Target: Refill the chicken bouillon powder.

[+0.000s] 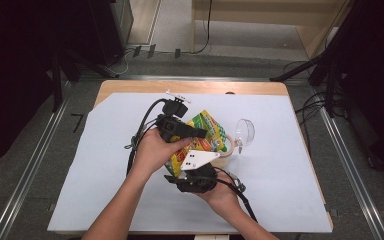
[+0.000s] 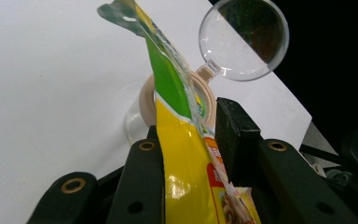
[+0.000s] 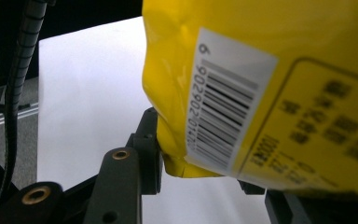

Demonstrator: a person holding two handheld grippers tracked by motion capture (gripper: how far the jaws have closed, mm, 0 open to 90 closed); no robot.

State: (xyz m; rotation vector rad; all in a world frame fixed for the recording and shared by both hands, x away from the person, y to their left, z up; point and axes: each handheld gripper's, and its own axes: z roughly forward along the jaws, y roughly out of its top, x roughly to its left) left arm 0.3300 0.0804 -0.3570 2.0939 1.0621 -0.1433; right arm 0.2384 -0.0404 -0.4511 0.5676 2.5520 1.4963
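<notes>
A yellow and green snack bag (image 1: 207,131) is held up between both grippers over a clear jar with a beige rim (image 1: 228,159). In the left gripper view the bag (image 2: 177,154) is pinched between the two black jaws of my left gripper (image 2: 191,130), and its far end reaches past the jar rim (image 2: 145,100). My left gripper (image 1: 196,134) grips from the left side. My right gripper (image 1: 182,172) grips from below. In the right gripper view the bag's barcode side (image 3: 261,84) sits between the jaws of my right gripper (image 3: 200,161), whose right jaw is mostly hidden.
The jar's round clear lid (image 1: 244,132) hangs open on its hinge to the right of the jar; it shows as lid (image 2: 244,39) too. A white sheet (image 1: 105,165) covers the wooden table (image 1: 130,86). Black stands and cables lie beyond the table's edges.
</notes>
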